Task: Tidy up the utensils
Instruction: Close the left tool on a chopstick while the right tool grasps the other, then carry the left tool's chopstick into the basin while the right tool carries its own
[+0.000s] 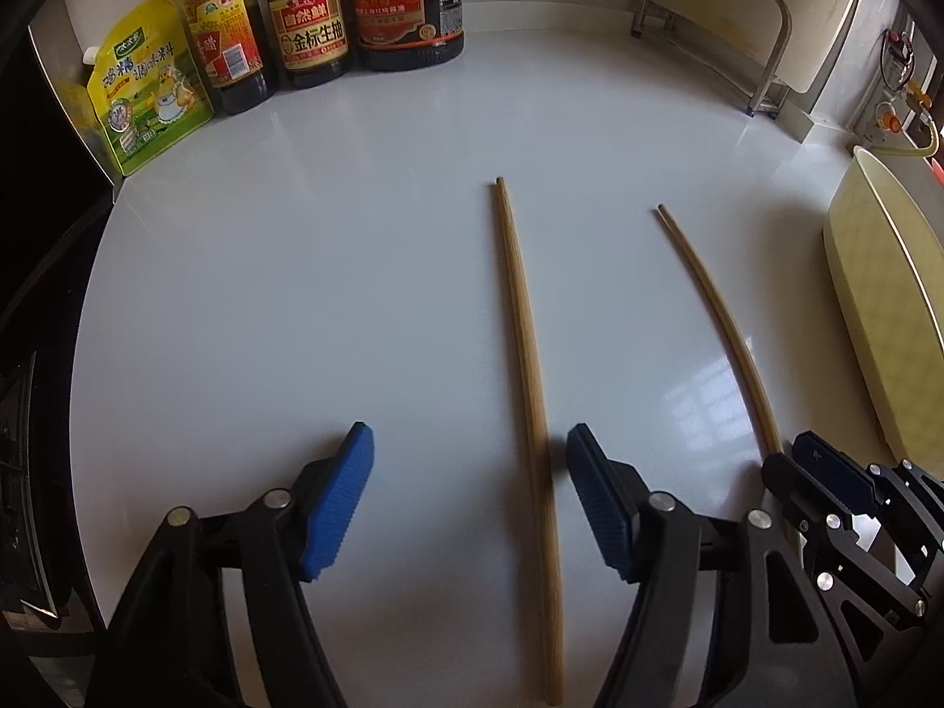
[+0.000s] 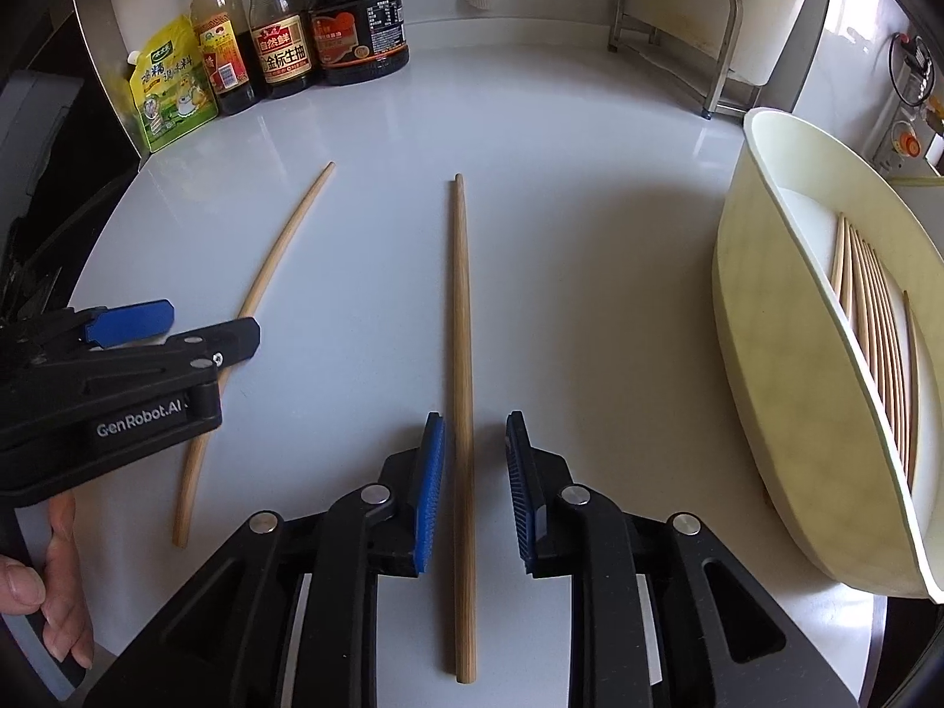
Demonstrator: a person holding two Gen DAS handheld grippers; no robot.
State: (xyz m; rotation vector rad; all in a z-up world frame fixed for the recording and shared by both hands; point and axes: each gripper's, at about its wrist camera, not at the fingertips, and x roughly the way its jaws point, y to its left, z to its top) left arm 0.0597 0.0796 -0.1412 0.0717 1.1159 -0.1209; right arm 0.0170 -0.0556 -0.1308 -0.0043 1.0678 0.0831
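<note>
**Op:** Since both chopsticks lie flat on the white counter (image 2: 590, 224), I'm reading them first. Right chopstick (image 2: 462, 413) sits between the pads of my right gripper (image 2: 472, 484), jaws released, narrow gap, not touching it yet. Left chopstick (image 1: 531, 366) runs under my left gripper (image 1: 469, 501), jaws spread wide, nothing held.

**Obs:** How'll they handle?

**Op:** Prob. light, stiff wood, thin and round, so likely to roll or pivot if pinched off-centre. I'd grab near mid-length, pads square across the stick, low to the counter.

**Obs:** Where do they go?

**Op:** My guess: the cream tray (image 2: 767, 354) on the right, w/ a row of chopsticks (image 2: 873, 324) already inside.

**Obs:** Anything in the way?

**Op:** Tray wall is tall, so need to lift over it. The grippers are close together, could bump. Sauce bottles (image 2: 283, 41), seasoning pouch (image 2: 171, 88) and metal rack (image 2: 696, 29) are at the back, well apart.
</note>
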